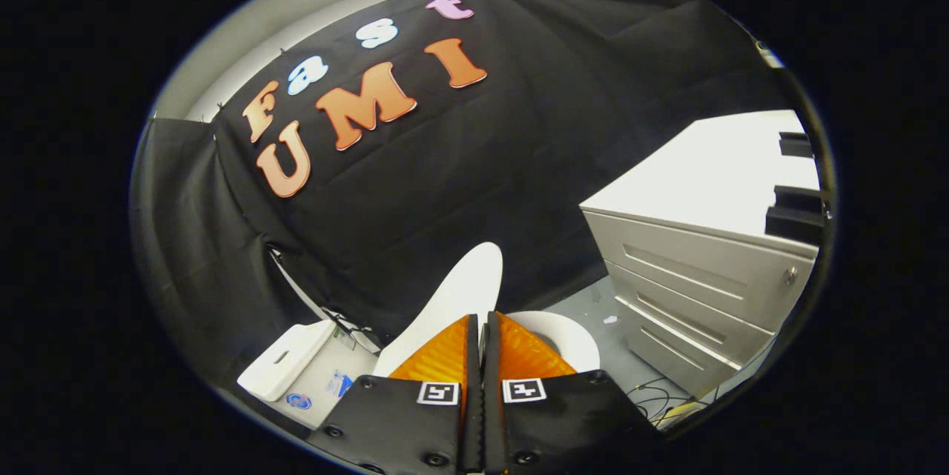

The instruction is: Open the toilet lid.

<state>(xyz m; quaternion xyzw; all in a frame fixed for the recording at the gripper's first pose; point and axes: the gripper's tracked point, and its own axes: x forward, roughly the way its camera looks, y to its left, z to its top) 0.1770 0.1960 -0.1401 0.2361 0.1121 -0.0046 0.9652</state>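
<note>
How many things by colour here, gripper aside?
White: 3 - toilet lid, raised; toilet seat; toilet tank left of the lid.
Grey: 1 - drawer cabinet, on the other side of the toilet.
Total: 4.
The gripper sits with its orange fingers closed against each other, just short of the lid.

The tool (480,327) has two orange fingers (445,353) with ribbed, faceted faces tapering to narrow tips. Behind them sit two black blocks (393,416), matte and flat-topped, fastened by dark round screws (437,459) near their corners. Each block carries a small square black-and-white marker (437,393) at its forward inner corner, beside the toothed middle seam.
</note>
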